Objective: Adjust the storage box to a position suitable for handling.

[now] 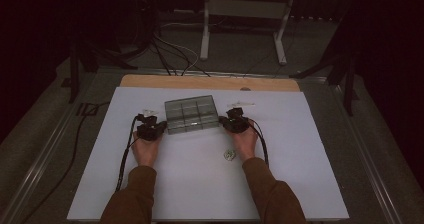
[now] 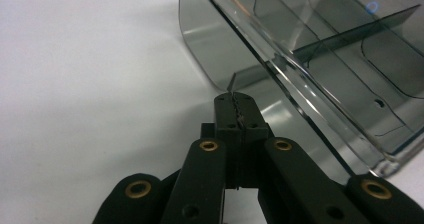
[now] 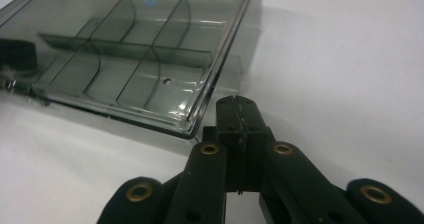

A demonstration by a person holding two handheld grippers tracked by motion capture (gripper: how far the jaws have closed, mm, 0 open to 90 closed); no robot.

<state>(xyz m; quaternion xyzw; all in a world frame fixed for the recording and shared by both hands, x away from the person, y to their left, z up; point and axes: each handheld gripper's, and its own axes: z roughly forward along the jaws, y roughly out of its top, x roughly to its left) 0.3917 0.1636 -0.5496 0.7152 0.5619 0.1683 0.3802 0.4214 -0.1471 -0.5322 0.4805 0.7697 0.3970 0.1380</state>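
A smoky clear compartment box [image 1: 192, 114] with its lid down lies at the table's middle. My left gripper [image 1: 158, 127] sits at its left side and my right gripper [image 1: 225, 122] at its right side. In the left gripper view the jaws [image 2: 235, 98] are pressed together, and a thin clear tab [image 2: 231, 82] from the box wall [image 2: 215, 54] runs into their seam. In the right gripper view the jaws [image 3: 235, 102] are also shut, with their tip just beside the box's near corner [image 3: 200, 119]. Nothing shows between them. The compartments [image 3: 125, 59] look empty.
A small pale object [image 1: 229, 155] lies on the white table sheet [image 1: 300, 149] by the right wrist. Small white bits lie behind each gripper [image 1: 148, 112] [image 1: 241, 104]. A wooden strip [image 1: 210, 82] edges the far side, with cables and a stand's legs beyond.
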